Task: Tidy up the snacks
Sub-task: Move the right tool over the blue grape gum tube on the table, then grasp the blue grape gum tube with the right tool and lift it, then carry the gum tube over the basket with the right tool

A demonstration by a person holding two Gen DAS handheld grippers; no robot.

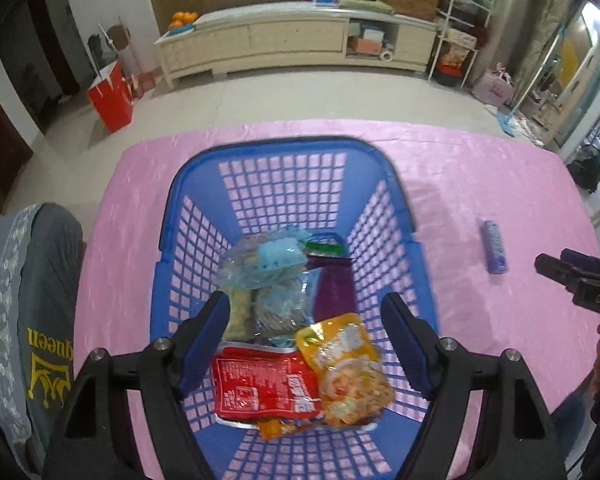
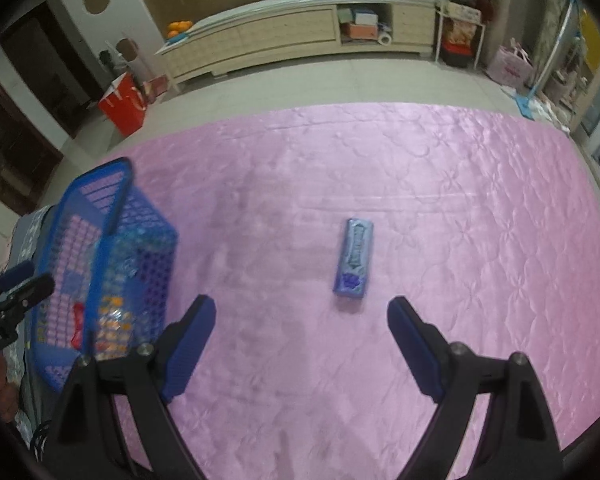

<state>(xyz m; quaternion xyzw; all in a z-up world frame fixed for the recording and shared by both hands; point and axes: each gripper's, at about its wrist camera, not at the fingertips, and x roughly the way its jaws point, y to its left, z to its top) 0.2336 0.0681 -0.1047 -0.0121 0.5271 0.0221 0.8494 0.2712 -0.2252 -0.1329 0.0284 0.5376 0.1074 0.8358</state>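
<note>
Fingers (image 2: 414, 344) of the right gripper (image 2: 302, 310) stood spread and empty, angled down over the pink surface (image 2: 460, 200). The blue snack bar (image 2: 354, 258) lay just beyond them at about one o'clock, its long axis running nearly twelve to six, so the spread fingers could straddle its width. This gripper was clearly the nearer one. The left gripper (image 1: 304, 306), also spread and empty, hung over the blue basket (image 1: 260, 148) of packets at nine o'clock. Bare cloth ringed the bar, edges well apart.

Left gripper (image 1: 306, 320) tilted steeply down, jaws wide, right gripper (image 2: 300, 322) likewise
</note>
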